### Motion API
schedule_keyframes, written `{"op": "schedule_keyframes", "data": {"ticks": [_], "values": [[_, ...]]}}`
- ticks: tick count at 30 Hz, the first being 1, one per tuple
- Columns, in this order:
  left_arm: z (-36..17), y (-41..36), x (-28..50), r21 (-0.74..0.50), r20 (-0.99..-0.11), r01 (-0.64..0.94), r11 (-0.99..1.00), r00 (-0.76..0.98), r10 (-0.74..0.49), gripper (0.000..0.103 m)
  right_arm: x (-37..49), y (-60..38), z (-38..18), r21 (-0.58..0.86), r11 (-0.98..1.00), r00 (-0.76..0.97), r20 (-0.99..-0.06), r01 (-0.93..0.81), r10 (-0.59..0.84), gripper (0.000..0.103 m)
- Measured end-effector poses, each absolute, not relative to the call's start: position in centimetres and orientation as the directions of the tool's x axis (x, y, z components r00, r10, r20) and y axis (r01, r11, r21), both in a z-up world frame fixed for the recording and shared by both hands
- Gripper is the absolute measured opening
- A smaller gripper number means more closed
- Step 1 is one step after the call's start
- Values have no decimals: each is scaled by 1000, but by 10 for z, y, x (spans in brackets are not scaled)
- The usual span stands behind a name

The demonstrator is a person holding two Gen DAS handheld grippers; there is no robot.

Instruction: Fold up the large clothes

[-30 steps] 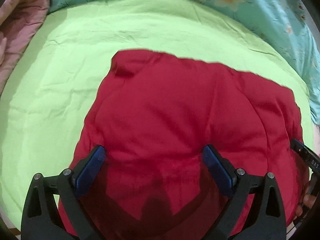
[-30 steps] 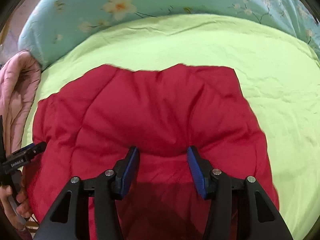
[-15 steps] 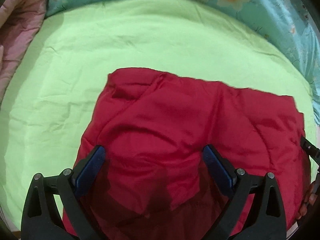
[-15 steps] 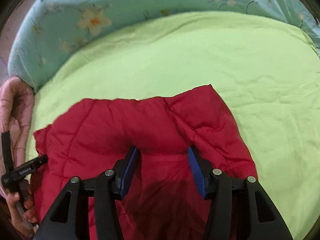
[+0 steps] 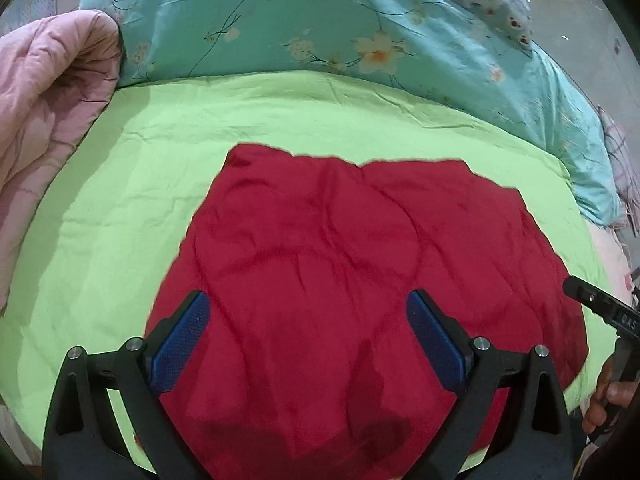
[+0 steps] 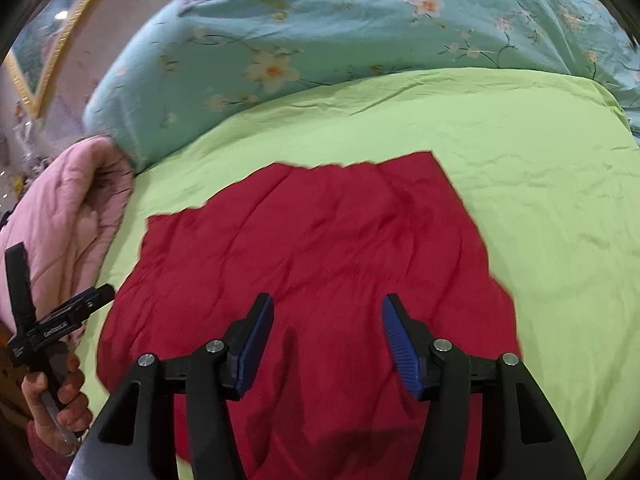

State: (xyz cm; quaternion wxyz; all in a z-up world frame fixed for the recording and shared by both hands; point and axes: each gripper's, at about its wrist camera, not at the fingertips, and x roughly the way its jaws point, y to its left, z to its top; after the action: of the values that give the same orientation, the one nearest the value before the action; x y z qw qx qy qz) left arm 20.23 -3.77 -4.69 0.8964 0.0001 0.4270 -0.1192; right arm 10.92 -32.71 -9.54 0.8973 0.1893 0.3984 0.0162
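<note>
A red padded garment [image 5: 340, 272] lies folded and flat on the lime green sheet [image 5: 120, 208]; in the right wrist view the garment [image 6: 320, 240] fills the middle. My left gripper [image 5: 306, 300] hovers above its near part, jaws wide open, blue pads clear of the cloth. My right gripper [image 6: 328, 300] hangs over the garment's near edge with its jaws opening and nothing pinched between them. Each gripper shows in the other's view: the right gripper [image 5: 600, 308] at the right edge, the left gripper [image 6: 60, 324] at the left, held by a hand [image 6: 60, 400].
A turquoise floral quilt [image 5: 320, 28] is bunched along the far side of the bed. A pink padded quilt [image 5: 44, 100] is heaped at the left edge. Bare green sheet [image 6: 560, 200] stretches to the right of the garment.
Both grippers have drawn back and upward from the garment, so more of the bed and the floral quilt shows. The right jaws stand wider than before.
</note>
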Motion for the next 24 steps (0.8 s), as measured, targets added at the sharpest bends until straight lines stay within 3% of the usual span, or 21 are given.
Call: {"op": "schedule_keyframes", "data": {"ticks": [24], "values": [[-69, -29, 61, -20, -795, 218, 976, 588, -147, 99, -41, -248, -107, 248, 969, 679, -714, 16, 171, 80]]}}
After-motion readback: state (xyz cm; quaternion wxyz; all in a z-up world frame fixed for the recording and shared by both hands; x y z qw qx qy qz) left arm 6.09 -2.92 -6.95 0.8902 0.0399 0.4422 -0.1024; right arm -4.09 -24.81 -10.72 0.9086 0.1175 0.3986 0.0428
